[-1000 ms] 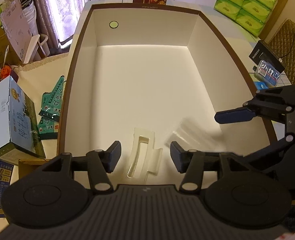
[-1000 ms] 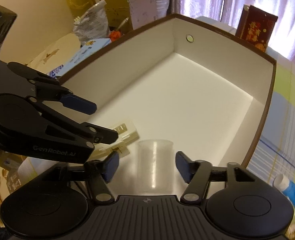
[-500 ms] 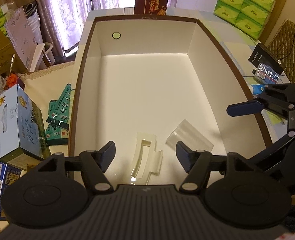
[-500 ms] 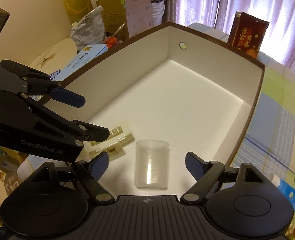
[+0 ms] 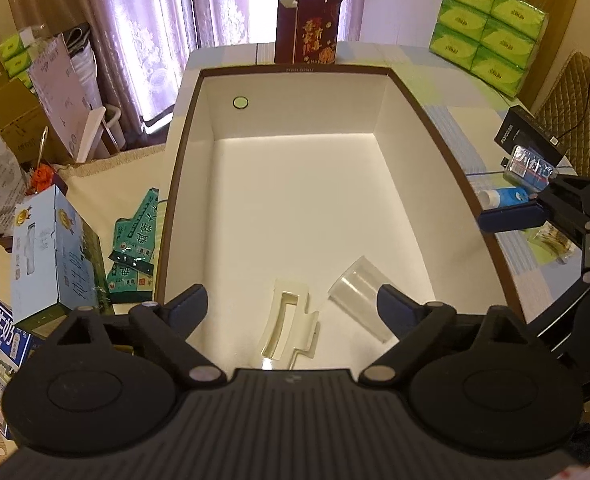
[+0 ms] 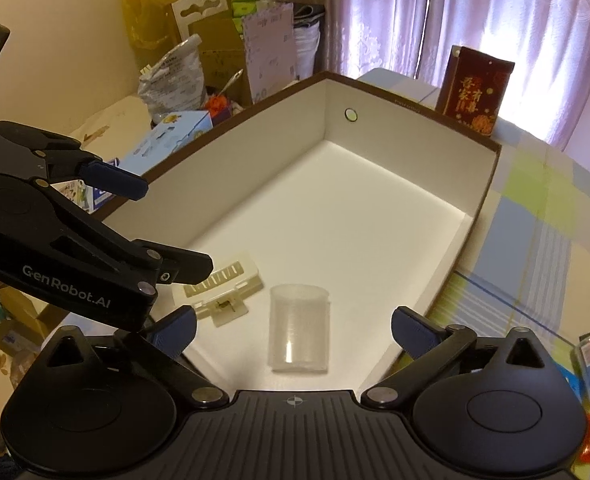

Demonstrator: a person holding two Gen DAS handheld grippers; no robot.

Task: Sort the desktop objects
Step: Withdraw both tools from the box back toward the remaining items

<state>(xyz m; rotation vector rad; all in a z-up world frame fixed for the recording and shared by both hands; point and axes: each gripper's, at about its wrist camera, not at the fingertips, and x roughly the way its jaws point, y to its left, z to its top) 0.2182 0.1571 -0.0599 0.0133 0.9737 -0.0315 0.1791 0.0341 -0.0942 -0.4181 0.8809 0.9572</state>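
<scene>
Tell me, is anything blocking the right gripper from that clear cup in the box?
Nothing visible. The cup lies on its side on the box floor, between the open right gripper jaws. The cream tray lies off to its left.

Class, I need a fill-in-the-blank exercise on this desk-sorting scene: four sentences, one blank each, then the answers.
1. The clear cup lies on its ____ inside the box.
2. Both the left tool and the right tool are ____, holding nothing.
3. The cream tray lies to the ____ of the cup in the left wrist view.
4. The packs stacked at the table's far corner are ____ in colour.

Answers: side; open; left; green
</scene>
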